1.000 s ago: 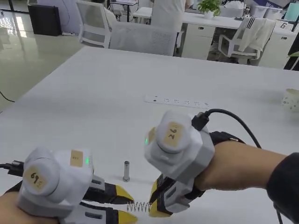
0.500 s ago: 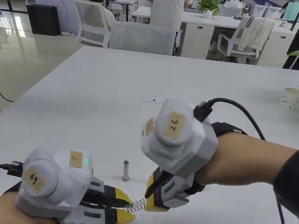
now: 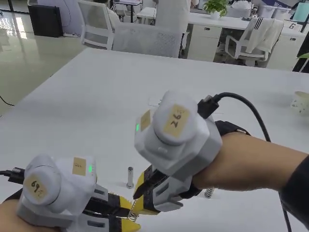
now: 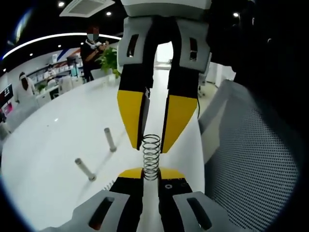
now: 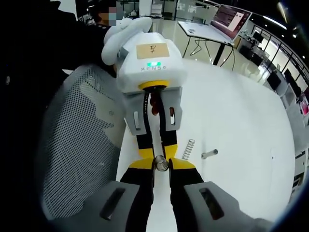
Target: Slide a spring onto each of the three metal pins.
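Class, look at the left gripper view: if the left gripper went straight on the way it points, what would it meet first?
The right gripper. The left gripper holds a spring pointing ahead, and the right gripper's yellow jaws flank its far end, directly in line.

The spring [image 4: 151, 157] was thin bare wire with a bright metallic sheen, while a pin [image 4: 110, 139] and a second pin [image 4: 85, 169] were smooth, dull grey metal. The table [image 3: 87, 96] had a smooth white top, almost matt, with only faint reflections. The left gripper [image 3: 123, 212] and right gripper [image 3: 137, 197] wore smooth, satin white plastic housings with paper stickers, black plastic arms and matt yellow tips, and the cable [image 3: 246, 108] was slightly glossy black rubber.
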The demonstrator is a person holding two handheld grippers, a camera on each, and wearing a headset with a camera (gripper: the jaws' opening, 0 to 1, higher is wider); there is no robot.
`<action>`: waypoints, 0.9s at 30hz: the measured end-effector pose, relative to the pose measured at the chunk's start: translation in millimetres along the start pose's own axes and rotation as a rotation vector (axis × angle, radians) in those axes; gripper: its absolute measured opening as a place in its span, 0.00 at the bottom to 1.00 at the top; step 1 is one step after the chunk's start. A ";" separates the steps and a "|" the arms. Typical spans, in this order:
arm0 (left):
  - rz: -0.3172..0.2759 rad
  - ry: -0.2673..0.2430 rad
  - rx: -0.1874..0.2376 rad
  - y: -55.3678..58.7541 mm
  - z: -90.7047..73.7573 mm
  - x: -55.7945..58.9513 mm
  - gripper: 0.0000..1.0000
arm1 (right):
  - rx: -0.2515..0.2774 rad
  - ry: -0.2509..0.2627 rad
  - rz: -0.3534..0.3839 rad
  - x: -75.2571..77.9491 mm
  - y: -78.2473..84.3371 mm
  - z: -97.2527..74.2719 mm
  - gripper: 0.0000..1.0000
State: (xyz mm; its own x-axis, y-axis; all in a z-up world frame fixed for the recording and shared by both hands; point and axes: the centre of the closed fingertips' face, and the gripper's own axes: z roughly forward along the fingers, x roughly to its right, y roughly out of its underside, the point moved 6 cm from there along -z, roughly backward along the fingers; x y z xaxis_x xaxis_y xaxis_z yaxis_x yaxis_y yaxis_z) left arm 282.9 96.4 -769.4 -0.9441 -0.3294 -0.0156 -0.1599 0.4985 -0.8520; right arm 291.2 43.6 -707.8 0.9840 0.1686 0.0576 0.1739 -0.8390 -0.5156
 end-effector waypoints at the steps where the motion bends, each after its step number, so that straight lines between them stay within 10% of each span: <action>1: -0.004 0.001 0.006 -0.9 -0.2 0.2 0.03 | -0.002 0.000 0.003 0.1 0.6 0.4 0.13; 27: -0.031 0.006 0.016 -2.8 -0.4 -0.7 0.04 | -0.056 -0.034 0.032 1.9 11.5 13.2 0.08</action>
State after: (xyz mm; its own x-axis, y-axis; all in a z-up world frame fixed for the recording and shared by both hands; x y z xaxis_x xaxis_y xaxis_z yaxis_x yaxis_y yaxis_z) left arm 283.9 95.5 -766.8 -0.9406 -0.3391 0.0139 -0.1841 0.4752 -0.8604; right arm 294.5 41.1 -724.9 0.9874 0.1580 0.0119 0.1452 -0.8720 -0.4675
